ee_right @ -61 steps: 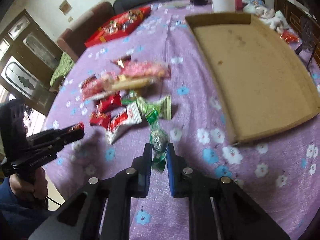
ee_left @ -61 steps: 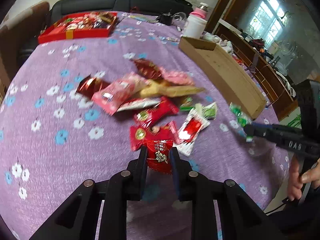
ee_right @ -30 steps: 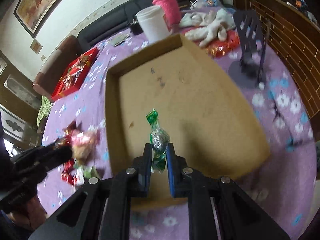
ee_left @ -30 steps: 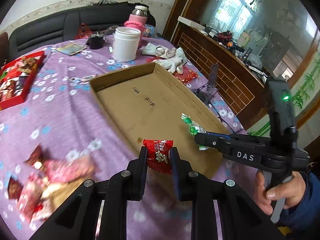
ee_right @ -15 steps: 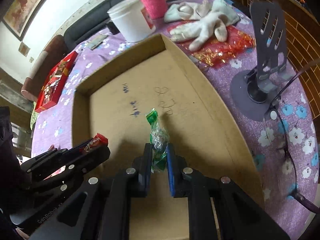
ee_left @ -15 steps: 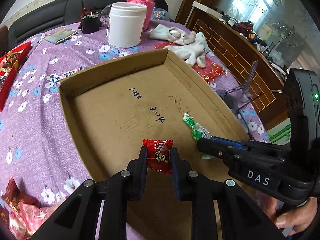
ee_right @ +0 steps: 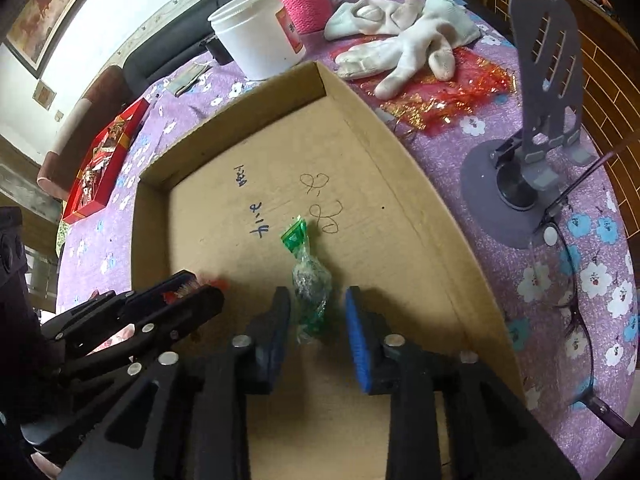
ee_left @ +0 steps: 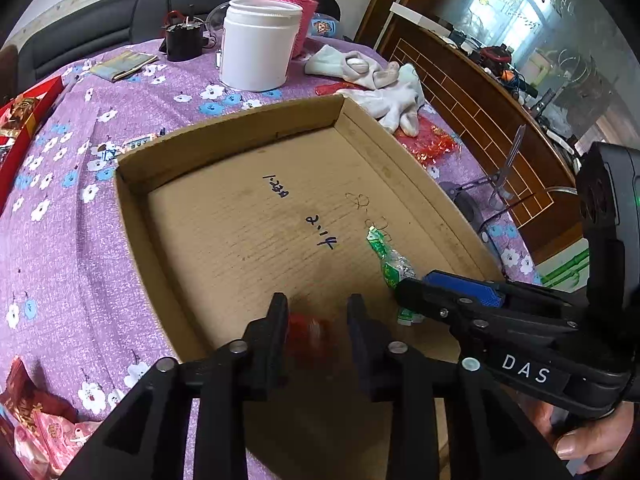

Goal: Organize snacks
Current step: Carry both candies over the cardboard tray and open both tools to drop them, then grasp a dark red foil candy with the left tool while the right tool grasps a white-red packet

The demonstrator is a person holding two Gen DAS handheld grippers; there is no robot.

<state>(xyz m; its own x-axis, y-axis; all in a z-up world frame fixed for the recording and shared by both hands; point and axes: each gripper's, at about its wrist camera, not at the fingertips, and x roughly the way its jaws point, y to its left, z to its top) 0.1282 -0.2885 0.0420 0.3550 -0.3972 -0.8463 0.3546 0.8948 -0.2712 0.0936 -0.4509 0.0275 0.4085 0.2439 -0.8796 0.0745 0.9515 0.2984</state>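
Both grippers hang inside the cardboard tray [ee_right: 420, 184], bare floor ahead to its walls. The left gripper [ee_left: 316, 312] is opening around a blurred red candy [ee_left: 308, 330]; the right gripper [ee_right: 318, 304], marked "DAS", is opening around a green candy [ee_right: 310, 280].

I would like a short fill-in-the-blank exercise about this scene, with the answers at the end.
1. Both grippers are above the cardboard ____.
2. The candy between the right gripper's fingers has a ____ wrapper.
3. The blurred snack at the left gripper is ____.
4. The white jar stands ____ the box.

Answers: box; green; red; outside
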